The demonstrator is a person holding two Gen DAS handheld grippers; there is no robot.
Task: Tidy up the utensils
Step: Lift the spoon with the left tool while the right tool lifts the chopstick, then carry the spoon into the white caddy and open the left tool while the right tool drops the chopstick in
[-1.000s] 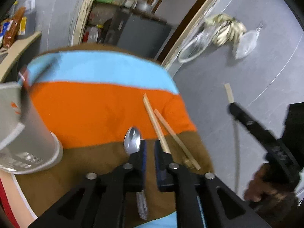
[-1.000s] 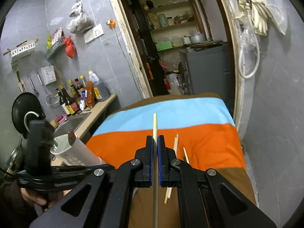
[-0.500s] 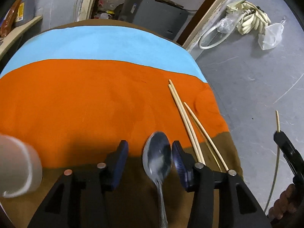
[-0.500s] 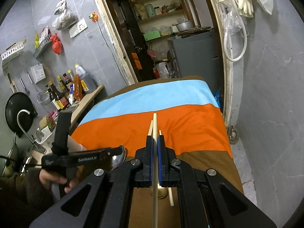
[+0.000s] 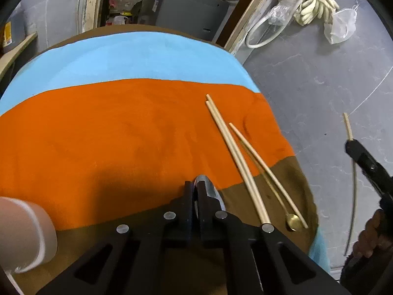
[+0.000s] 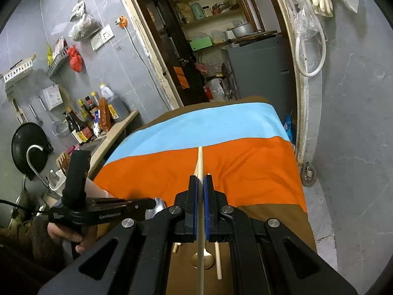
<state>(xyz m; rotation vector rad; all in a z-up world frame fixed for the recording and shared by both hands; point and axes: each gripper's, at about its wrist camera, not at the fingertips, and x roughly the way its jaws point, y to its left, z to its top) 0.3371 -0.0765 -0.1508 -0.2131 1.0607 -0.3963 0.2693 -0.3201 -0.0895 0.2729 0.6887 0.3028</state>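
Left gripper [image 5: 196, 191]: jaws closed on one silver spoon [image 5: 213, 193], its bowl protruding just beyond the fingertips. Right gripper [image 6: 201, 189]: jaws clamped on one chopstick [image 6: 200, 162] running between the fingers. Right of the left fingers, on the striped cloth [image 5: 122, 127]: three loose chopsticks [image 5: 235, 157] and one gold spoon [image 5: 292, 222].

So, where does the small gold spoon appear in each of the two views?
Left wrist view: the small gold spoon lies at lower right on the brown stripe, its bowl between the ends of the loose chopsticks.
Right wrist view: only its bowl shows at bottom centre, under the right hand-held gripper, behind the held chopstick.
Shared landmark: the orange stripe of the cloth.
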